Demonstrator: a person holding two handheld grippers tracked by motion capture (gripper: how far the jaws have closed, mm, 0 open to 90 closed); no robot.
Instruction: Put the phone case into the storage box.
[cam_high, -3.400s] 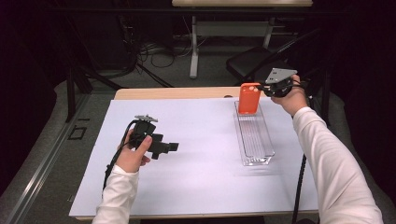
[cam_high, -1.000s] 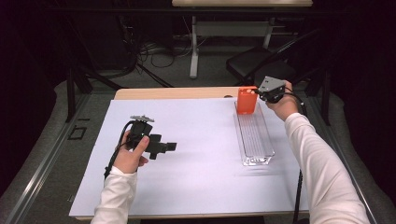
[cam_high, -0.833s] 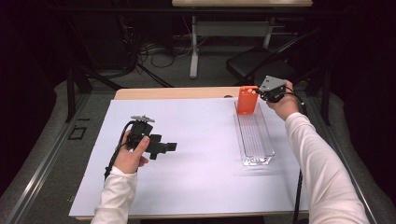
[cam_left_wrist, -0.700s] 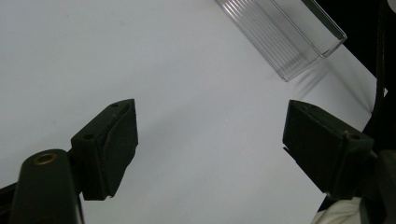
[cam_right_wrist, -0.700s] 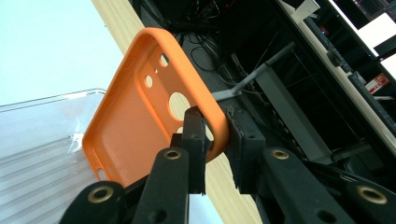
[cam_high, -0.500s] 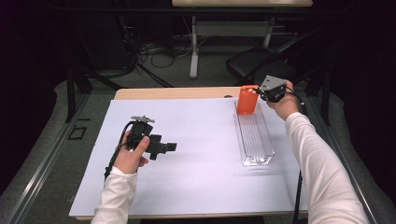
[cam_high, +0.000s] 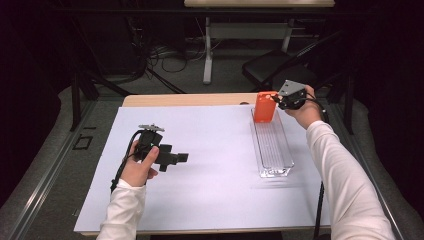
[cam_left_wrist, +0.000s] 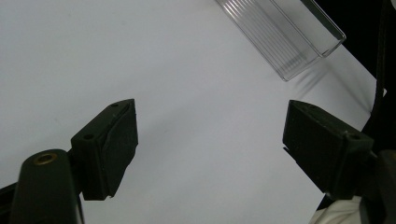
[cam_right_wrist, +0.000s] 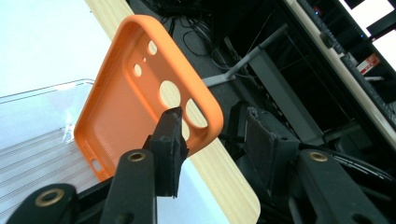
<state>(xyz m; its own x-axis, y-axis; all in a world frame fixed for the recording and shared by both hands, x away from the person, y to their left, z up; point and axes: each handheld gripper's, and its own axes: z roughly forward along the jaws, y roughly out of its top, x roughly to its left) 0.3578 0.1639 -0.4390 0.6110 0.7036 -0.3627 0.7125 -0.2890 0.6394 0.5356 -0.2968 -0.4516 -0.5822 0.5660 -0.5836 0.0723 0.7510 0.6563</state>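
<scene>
An orange phone case (cam_high: 264, 106) (cam_right_wrist: 140, 93) stands upright in the far end of a long clear plastic tray (cam_high: 272, 145) (cam_right_wrist: 28, 140). My right gripper (cam_high: 276, 100) (cam_right_wrist: 212, 135) is at the case's top corner. One jaw is inside the case and the other behind it, with a visible gap to the rear jaw. My left gripper (cam_high: 184, 158) (cam_left_wrist: 210, 123) rests low over the white sheet at the left, jaws wide open and empty. The tray's near end (cam_left_wrist: 289, 37) shows ahead of it.
A white sheet (cam_high: 215, 200) covers most of the wooden table (cam_high: 190, 100). A black chair (cam_high: 270, 65), a table leg and floor cables lie beyond the far edge. The right gripper's cable (cam_high: 320, 200) hangs by the right side.
Since 3.4 s ago my right gripper has lowered the orange case into the tray's far end. Over the last second nothing has visibly moved. The left gripper stayed put.
</scene>
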